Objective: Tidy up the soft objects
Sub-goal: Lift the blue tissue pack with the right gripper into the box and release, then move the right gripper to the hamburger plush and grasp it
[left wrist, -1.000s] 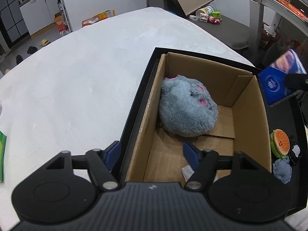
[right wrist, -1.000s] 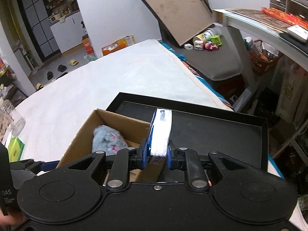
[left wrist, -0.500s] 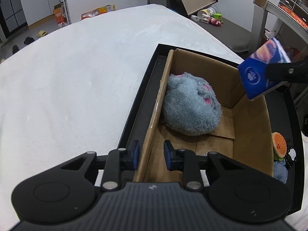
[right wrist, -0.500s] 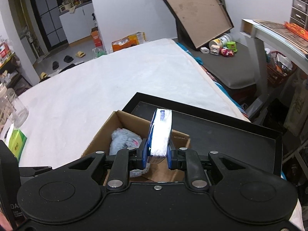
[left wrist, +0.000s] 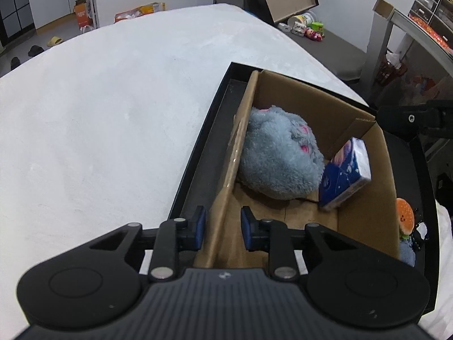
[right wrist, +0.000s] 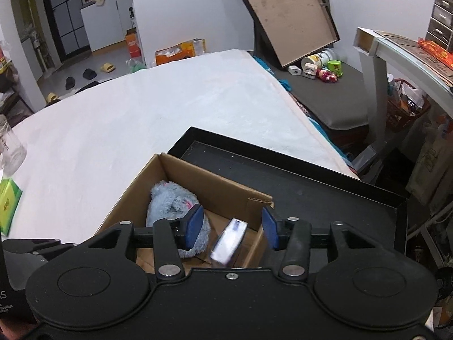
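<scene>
The right gripper [right wrist: 230, 228] is seen with its jaws opening and nothing between them; the tissue pack [left wrist: 346, 174] lies tilted inside the cardboard box [left wrist: 365, 221], leaning against the grey plush toy [left wrist: 279, 154]. The left gripper [left wrist: 221, 228] is held narrow astride the box's left wall, though pad contact cannot be confirmed. If that wall is tugged, the box could be skewed in the black tray [right wrist: 325, 181] and the pack toppled. A burger toy [left wrist: 405, 216] is left outside.

Even, diffuse indoor light with soft shadows inside the cardboard box [left wrist: 365, 215]; strong fisheye curvature bends both frames' edges, and the tissue pack [right wrist: 229, 239] at lower centre is motion-blurred.
</scene>
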`<action>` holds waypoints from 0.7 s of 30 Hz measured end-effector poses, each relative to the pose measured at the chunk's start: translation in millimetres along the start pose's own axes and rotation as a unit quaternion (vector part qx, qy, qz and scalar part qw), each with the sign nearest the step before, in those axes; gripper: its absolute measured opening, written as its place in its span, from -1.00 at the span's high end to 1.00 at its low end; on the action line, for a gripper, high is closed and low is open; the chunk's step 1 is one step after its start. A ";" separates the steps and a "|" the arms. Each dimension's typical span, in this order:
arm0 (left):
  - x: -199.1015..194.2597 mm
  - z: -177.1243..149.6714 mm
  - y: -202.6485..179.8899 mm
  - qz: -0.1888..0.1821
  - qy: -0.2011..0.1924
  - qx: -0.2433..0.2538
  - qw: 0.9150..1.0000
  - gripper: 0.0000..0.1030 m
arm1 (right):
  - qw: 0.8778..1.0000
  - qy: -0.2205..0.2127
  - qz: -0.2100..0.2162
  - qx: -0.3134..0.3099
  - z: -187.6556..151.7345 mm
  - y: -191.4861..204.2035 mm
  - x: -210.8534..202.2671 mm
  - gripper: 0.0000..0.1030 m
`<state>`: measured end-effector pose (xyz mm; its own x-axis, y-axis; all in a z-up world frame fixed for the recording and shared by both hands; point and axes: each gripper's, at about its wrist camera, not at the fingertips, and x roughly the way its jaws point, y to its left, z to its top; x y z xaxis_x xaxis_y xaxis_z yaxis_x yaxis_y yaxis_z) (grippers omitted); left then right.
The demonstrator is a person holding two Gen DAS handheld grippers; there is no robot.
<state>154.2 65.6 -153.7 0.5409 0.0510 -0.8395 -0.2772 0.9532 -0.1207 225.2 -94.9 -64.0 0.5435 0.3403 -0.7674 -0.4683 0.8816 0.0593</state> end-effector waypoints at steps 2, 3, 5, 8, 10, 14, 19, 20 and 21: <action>-3.7 -1.3 -1.4 0.000 -0.008 0.003 1.000 0.50 | 1.000 -0.002 -0.002 0.007 -0.2 -4.2 -2.6 0.10; -5.0 -1.8 -2.8 0.002 -0.011 0.006 1.000 0.50 | 1.000 -0.003 -0.003 0.010 -0.4 -6.1 -3.6 0.10; -7.1 -2.7 -5.6 0.006 -0.016 0.011 1.000 0.50 | 1.000 -0.002 -0.006 0.019 -0.7 -11.5 -5.9 0.10; -10.6 -4.3 -10.1 0.015 -0.024 0.021 0.999 0.47 | 0.999 0.001 -0.007 0.036 -1.3 -20.1 -10.0 0.09; -12.7 -4.4 -11.7 0.016 -0.024 0.025 0.999 0.43 | 0.999 0.003 -0.005 0.048 -2.8 -26.9 -13.5 0.01; -16.9 -5.0 -15.0 0.015 -0.026 0.033 0.999 0.33 | 0.998 0.000 -0.001 0.069 -7.6 -42.1 -23.0 -0.10; -20.0 -5.1 -21.9 0.023 -0.030 0.041 0.998 0.12 | 0.996 0.006 -0.003 0.092 -16.8 -63.6 -28.4 -0.10; -20.9 -5.5 -23.9 0.027 -0.032 0.045 0.998 0.07 | 0.995 0.008 -0.003 0.098 -18.9 -68.6 -28.7 -0.10; -22.0 -6.0 -26.3 0.033 -0.036 0.050 0.998 0.04 | 0.995 0.011 -0.004 0.103 -21.2 -73.5 -28.8 -0.10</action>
<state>144.8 37.6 -135.2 0.5805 0.1319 -0.8035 -0.2351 0.9719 -0.0103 229.1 -176.3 -59.7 0.5294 0.3280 -0.7824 -0.3100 0.9333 0.1815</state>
